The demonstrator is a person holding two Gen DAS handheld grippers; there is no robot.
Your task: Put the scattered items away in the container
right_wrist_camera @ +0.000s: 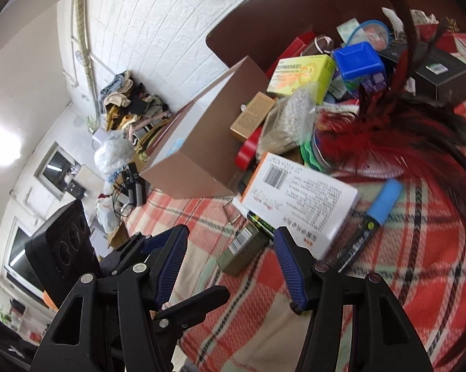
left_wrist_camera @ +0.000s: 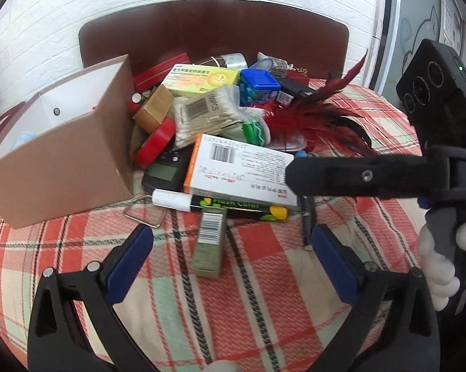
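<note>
White brick-pattern wall and a dark brown chair back (left_wrist_camera: 214, 31) rise behind a table covered in a red, green and cream plaid cloth (left_wrist_camera: 264, 279). On its left side a brown cardboard box (left_wrist_camera: 68, 167) stands with its flaps open, white inside, and a heap of small items is piled against its right wall. At the near edge of the heap an olive-green carton (left_wrist_camera: 208, 241) with a barcode lies flat on the cloth, pointing toward the camera, just in front of a black "Fresh Color" marker (left_wrist_camera: 220, 206) with a white cap. A white and orange medicine box (left_wrist_camera: 242, 170) lies tilted over that marker. Behind it sit a bag of cotton swabs (left_wrist_camera: 202, 114), a red tape roll (left_wrist_camera: 157, 142), a gold box (left_wrist_camera: 154, 108), a yellow-green medicine box (left_wrist_camera: 202, 79) and a blue-lidded tub (left_wrist_camera: 259, 85). Red and black feathers (left_wrist_camera: 320, 114) spread to the right, and a blue-capped pen (right_wrist_camera: 378, 207) lies beside the white box. The left gripper (left_wrist_camera: 231, 248) hangs low over the cloth, its blue pads spread wide to either side of the olive carton, touching nothing. The right gripper (right_wrist_camera: 230, 260) is likewise wide and empty, one finger (left_wrist_camera: 357, 176) reaching across the white box's right end.
</note>
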